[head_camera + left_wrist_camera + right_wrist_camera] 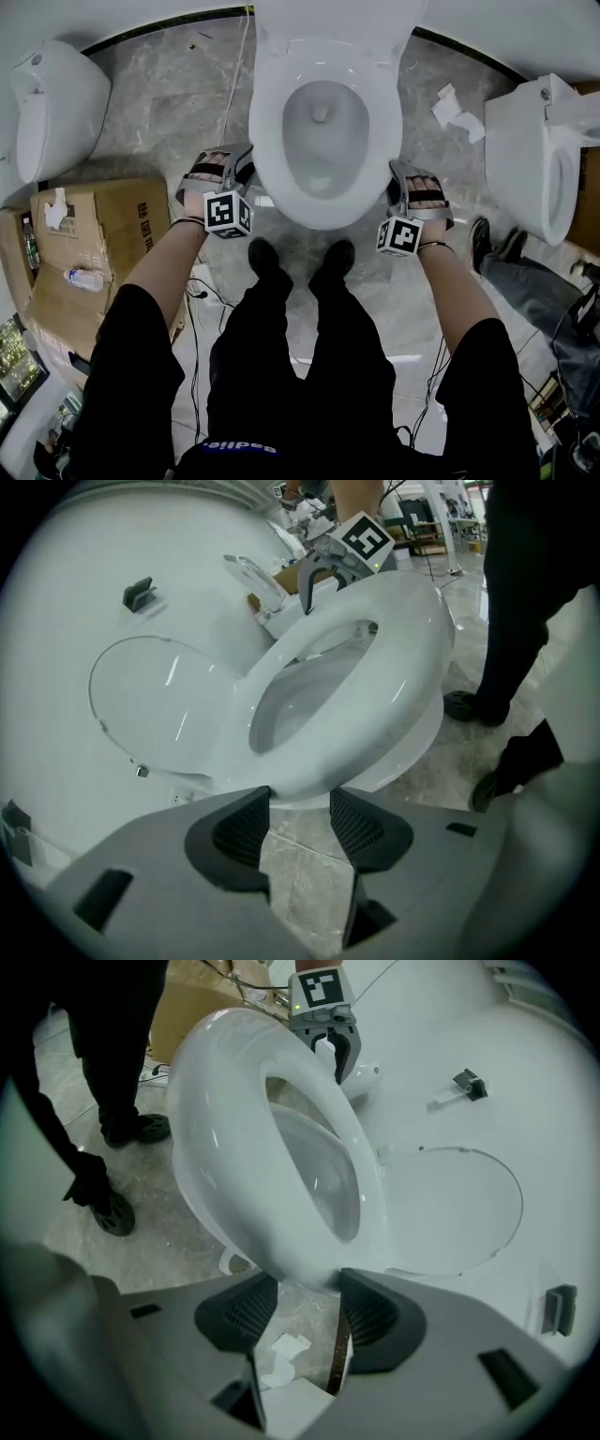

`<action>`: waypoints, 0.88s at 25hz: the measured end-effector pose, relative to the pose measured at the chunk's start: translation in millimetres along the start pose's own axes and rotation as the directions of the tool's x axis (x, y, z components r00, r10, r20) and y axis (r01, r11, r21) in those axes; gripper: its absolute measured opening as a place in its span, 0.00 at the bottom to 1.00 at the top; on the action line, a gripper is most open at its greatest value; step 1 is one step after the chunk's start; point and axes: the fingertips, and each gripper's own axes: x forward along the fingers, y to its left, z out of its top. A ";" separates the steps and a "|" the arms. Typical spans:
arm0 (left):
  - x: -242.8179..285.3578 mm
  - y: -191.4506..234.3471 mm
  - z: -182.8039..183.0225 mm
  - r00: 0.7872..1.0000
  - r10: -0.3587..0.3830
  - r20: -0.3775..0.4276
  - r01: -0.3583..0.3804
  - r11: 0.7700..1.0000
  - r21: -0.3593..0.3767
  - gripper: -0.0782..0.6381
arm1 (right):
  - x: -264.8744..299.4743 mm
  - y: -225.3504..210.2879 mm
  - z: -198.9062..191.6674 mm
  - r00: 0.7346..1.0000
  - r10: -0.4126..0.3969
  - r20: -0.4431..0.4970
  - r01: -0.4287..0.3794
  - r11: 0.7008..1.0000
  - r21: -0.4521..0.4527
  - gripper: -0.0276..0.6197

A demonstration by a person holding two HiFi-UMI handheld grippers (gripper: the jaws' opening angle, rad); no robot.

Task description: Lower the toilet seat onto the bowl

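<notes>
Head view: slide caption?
Left gripper and right gripper, both open, flank the seat lowered onto the bowl.

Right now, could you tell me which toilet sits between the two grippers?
The middle toilet: the left gripper and the right gripper flank its bowl. The left toilet and the right toilet stand off to the sides.

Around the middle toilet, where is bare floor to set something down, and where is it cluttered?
Barest: the marble floor between the middle toilet and the left white fixture, beyond the cardboard box; a thin cord edges it. Toward the right toilet, paper scraps lie about. In front, shoes and cables crowd it.
</notes>
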 end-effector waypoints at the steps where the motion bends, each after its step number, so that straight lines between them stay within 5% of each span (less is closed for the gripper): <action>1: 2.8 -4.3 -1.7 1.000 -0.007 -0.002 0.007 1.000 0.007 0.38 | 2.8 5.1 0.4 1.000 0.007 0.000 -0.007 1.000 -0.008 0.34; 22: 44.3 -53.6 -19.8 0.996 -0.087 -0.035 0.088 0.996 0.033 0.38 | 44.1 62.5 -1.1 0.994 0.113 -0.010 -0.114 0.991 -0.071 0.37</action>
